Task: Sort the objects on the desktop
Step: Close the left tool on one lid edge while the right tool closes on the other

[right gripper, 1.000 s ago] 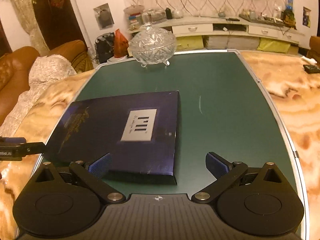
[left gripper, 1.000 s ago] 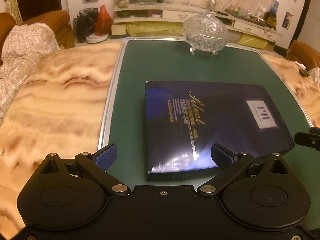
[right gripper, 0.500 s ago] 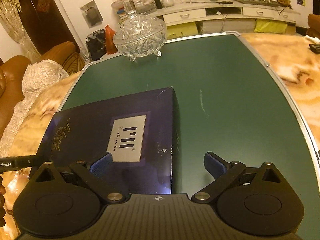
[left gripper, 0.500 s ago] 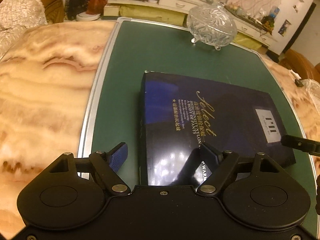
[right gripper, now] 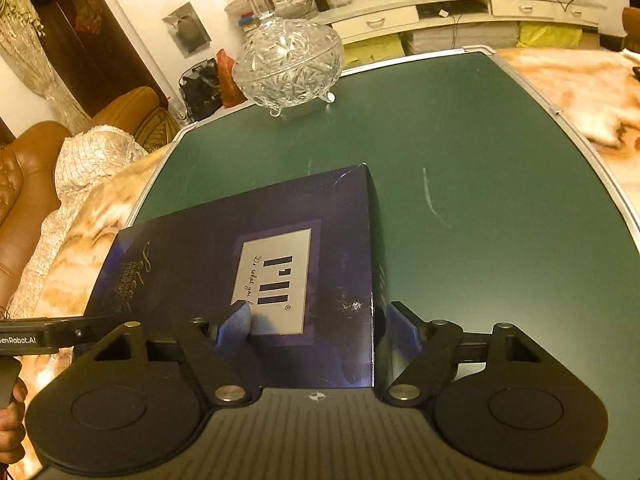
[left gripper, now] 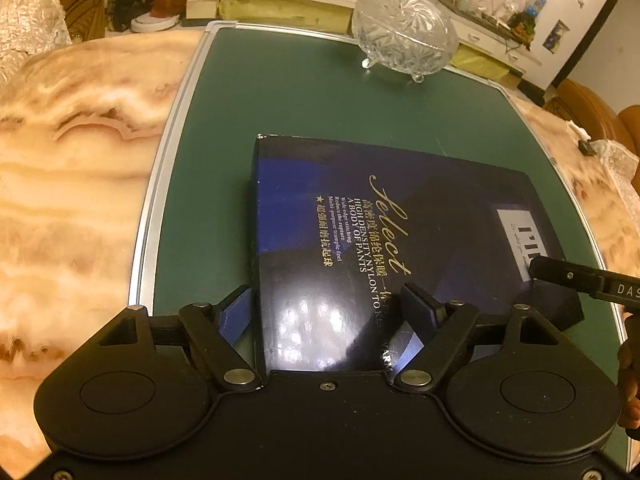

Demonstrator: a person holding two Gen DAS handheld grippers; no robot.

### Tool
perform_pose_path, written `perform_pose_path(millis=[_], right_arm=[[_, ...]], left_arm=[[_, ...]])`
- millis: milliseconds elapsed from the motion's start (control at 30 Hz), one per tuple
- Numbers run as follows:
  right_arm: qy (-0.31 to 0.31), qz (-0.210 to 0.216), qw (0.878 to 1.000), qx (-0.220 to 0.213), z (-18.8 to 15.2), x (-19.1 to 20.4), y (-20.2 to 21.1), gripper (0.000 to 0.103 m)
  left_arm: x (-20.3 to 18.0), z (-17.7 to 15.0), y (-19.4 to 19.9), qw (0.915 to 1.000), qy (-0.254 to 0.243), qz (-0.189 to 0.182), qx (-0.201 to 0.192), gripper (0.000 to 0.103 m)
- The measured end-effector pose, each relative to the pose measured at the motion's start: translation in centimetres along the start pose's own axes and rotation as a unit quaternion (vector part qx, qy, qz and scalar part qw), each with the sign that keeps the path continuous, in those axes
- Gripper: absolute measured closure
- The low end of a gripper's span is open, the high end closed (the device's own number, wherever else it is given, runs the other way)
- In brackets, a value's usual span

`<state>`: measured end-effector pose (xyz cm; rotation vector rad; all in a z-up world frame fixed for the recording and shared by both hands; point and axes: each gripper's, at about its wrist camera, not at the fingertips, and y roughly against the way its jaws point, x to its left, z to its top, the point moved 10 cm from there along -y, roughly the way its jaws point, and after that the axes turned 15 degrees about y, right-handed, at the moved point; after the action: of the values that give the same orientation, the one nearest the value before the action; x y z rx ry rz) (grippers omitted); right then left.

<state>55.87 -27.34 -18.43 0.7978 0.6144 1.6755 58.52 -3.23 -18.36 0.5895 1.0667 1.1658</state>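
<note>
A flat dark blue box (left gripper: 400, 208) with gold lettering and a silver label lies on the green mat (left gripper: 280, 92). My left gripper (left gripper: 326, 300) straddles its near left corner: the left pad sits just outside the side wall and the right finger is over the lid. Its jaws are closing. My right gripper (right gripper: 318, 312) straddles the box (right gripper: 200, 264) at its near right corner, with one pad on the label and the other beside the right wall, jaws closing too. I see no firm pinch in either view.
A lidded cut-glass bowl (left gripper: 404, 36) on small feet stands at the far edge of the mat (right gripper: 480, 160). Marble tabletop (left gripper: 72, 160) surrounds the mat. Brown sofas, a shelf unit and bags lie beyond. A hand (right gripper: 10, 424) shows at lower left.
Both grippers moved forward and down onto the box's near corners. Their jaws narrowed from wide open, so each now has a corner between its fingers.
</note>
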Motion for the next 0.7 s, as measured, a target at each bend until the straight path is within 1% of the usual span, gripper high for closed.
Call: perform_pose_path(millis=[233,500,700], right_arm=[[0.004,-0.004,1.000,0.003,-0.2,0.5,0.5,0.028],[0.015,0.000,1.000,0.003,-0.2,1.9,2.8,0.028],[0.018,0.000,1.000,-0.008,-0.1,2.7,5.8,0.028]], left_arm=[[-0.1,-0.3,0.6,0.9997,0.000,0.025,0.005,0.030],[-0.2,-0.7,3.2,0.9995,-0.002,0.030,0.000,0.031],[-1.0,-1.8,5.9,0.9995,-0.012,0.030,0.001,0.031]])
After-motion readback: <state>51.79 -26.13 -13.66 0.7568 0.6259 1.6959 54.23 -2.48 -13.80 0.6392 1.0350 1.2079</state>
